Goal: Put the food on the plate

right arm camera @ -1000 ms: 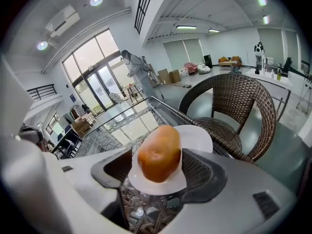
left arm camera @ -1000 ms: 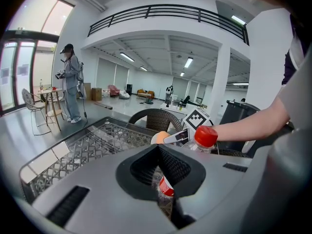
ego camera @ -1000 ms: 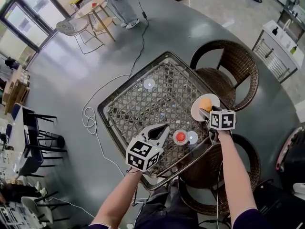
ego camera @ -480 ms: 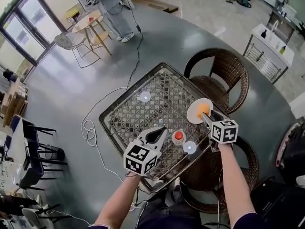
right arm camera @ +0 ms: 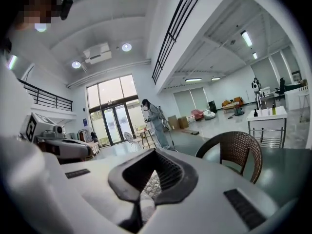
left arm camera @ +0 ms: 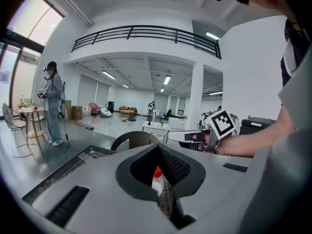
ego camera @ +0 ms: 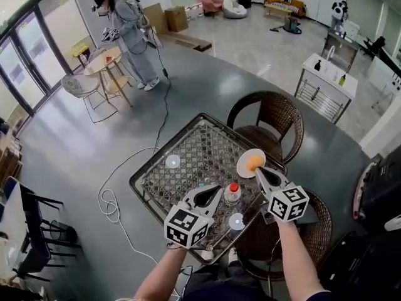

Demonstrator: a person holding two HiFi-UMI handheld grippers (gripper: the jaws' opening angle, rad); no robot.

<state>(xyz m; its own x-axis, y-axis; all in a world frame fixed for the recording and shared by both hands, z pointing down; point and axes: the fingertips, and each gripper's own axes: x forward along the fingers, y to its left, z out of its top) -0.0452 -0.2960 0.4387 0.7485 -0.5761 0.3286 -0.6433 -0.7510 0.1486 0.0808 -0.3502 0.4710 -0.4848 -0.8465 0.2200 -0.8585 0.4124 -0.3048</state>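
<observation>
Nearest in, the left gripper (ego camera: pixel 216 190) is seen clenched on nothing, its tips met, well short of the plate (ego camera: pixel 242 163) on the person's side. The right gripper (ego camera: pixel 258 171) is carried just beside the plate's near rim. Its jaws have just been closing, and nothing is caught between them. A red-capped bottle (ego camera: pixel 232 193) is stood between the two grippers, near the plate. On the plate itself the round orange food (ego camera: pixel 255 162) is already lying, so the job is judged as good as done.

The danger is judged to come from the withdrawal. With the right tips so close, the rim could be clipped and the plate tilted. Round food like that would be expected to roll off. The plate is set at the edge of the lattice table (ego camera: pixel 188 149), with a wicker chair (ego camera: pixel 276 115) just beyond it, so a roll could carry the food off the table. The upright bottle could be toppled toward the plate by either gripper's sideways swing.
</observation>
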